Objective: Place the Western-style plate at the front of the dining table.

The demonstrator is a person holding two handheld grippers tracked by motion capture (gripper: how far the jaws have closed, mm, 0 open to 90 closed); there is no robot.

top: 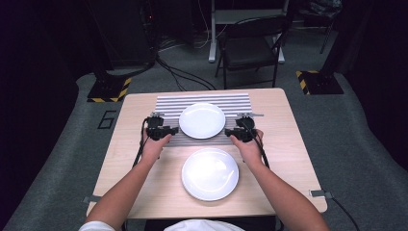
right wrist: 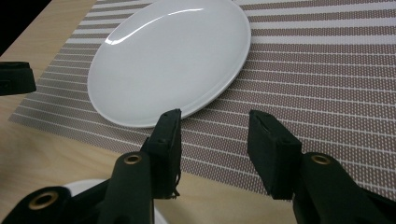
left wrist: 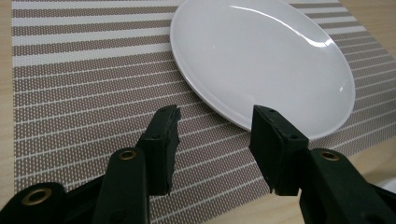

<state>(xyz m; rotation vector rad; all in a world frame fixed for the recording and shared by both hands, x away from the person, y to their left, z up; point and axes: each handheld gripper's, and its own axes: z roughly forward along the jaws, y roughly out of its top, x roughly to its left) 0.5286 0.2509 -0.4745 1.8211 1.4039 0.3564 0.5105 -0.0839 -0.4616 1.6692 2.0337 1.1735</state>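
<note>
Both claws, left gripper [left wrist: 215, 135] and right gripper [right wrist: 212, 135], sit spread wide, empty, flanking the far plate [top: 202, 120] on the striped placemat [top: 168, 103].

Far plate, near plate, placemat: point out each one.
far plate [top: 202, 120], high view, its centre
near plate [top: 210, 173], high view, its centre
placemat [left wrist: 84, 88], left gripper view, bare striped part left of the plate

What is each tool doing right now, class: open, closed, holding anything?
Left tool: open, holding nothing, beside the far plate.
Right tool: open, holding nothing.
</note>
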